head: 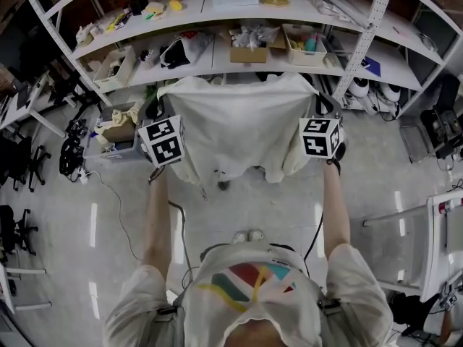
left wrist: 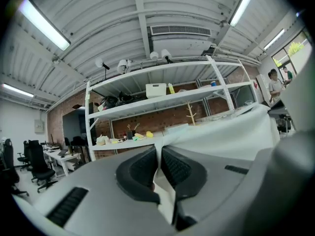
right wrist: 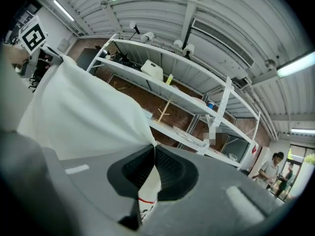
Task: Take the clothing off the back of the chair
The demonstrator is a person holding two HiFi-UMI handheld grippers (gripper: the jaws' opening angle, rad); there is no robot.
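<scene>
In the head view, a white cloth garment (head: 239, 132) hangs spread out in the air between the left gripper (head: 162, 105) and the right gripper (head: 318, 103), each at one top corner. It is in front of the person, with tall white metal shelving (head: 217, 49) crowded with boxes and oddments on the far side. A small dark thing under the hem may be part of the chair, though it is too hidden to be sure.

In the left gripper view, the left gripper (left wrist: 159, 168) has its black ribbed pads pressed together on a fold of the garment (left wrist: 221, 136), which stretches away to the right.

In the right gripper view, the right gripper (right wrist: 152, 168) is likewise clamped on the garment (right wrist: 83, 112), which spreads to the left. A strip with a red line (right wrist: 145, 200) hangs out on the near side of the pads.
</scene>
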